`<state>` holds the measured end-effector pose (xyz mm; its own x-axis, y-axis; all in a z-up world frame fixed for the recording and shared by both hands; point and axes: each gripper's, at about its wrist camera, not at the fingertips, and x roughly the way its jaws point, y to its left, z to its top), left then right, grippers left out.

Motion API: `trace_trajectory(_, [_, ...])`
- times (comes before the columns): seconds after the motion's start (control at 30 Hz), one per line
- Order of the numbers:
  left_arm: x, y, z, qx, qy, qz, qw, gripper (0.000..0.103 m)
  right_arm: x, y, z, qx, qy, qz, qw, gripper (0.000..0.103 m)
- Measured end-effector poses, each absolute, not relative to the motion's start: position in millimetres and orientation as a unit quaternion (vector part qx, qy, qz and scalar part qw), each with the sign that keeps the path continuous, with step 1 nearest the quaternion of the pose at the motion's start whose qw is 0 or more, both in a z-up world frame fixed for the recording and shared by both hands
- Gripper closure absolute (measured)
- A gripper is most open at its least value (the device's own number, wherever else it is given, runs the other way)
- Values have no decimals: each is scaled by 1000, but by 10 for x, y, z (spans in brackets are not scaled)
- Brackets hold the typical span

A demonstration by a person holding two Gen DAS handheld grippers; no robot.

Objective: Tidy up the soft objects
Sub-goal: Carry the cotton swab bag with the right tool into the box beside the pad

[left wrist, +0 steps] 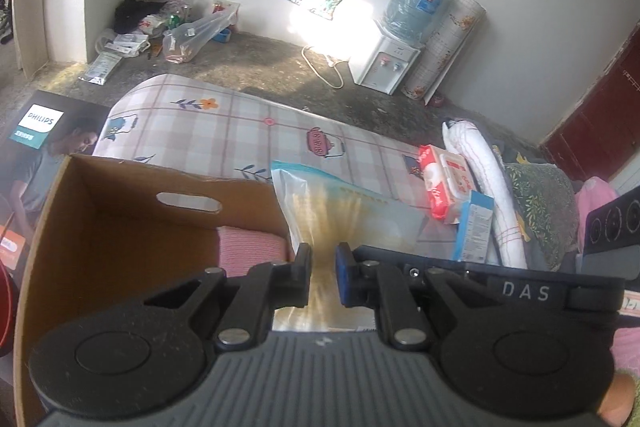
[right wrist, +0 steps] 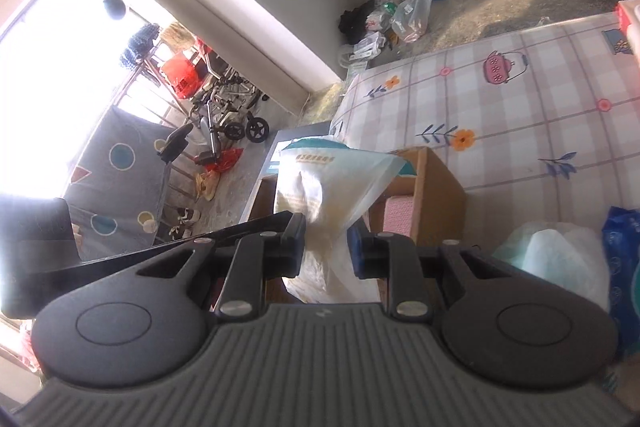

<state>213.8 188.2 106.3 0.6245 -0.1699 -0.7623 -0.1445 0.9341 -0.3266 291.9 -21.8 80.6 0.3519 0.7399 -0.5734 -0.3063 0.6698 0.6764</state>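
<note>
Plastic bag (left wrist: 340,211) of pale soft goods hangs over the cardboard box (left wrist: 120,211), pinched at once by the left hand-held gripper (left wrist: 323,275) and the right hand-held gripper (right wrist: 326,251). Pink cloth (left wrist: 248,247) lies inside the box, which stands on the checked worktop (left wrist: 224,131).

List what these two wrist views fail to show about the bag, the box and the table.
- Bag: print motion-blurred in the left view; lower end hidden behind the left claw.
- Box: floor mostly hidden by its near wall; only part of a pink cloth shows.
- Box in the right view: largely covered by the bag and the right claw.
- Packets on the table: labels too small.
</note>
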Motion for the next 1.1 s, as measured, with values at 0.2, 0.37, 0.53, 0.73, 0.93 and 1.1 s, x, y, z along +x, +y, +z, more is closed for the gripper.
trace_trajectory(0.2, [2185, 2576, 667, -191, 475, 43, 858, 91, 2991, 769, 426, 219, 516, 340, 755, 82])
trace_trajectory(0.37, [2366, 2961, 325, -213, 493, 70, 841, 90, 3205, 1250, -33, 226, 562, 318, 729, 82])
trace_trajectory(0.53, [2589, 3073, -26, -218, 522, 77, 821, 91, 3372, 1450, -300, 194, 573, 285, 743, 80])
trace_trajectory(0.73, [2619, 3044, -120, -215, 527, 70, 819, 83, 3509, 1401, -412, 185, 569, 262, 757, 80])
trace_trajectory(0.93, [2596, 2965, -139, -196, 535, 72, 819, 82, 3581, 1381, -427, 179, 562, 254, 766, 80])
trace_trajectory(1.1, [2538, 2990, -166, -192, 542, 77, 814, 82, 3657, 1480, -614, 202, 579, 253, 748, 85])
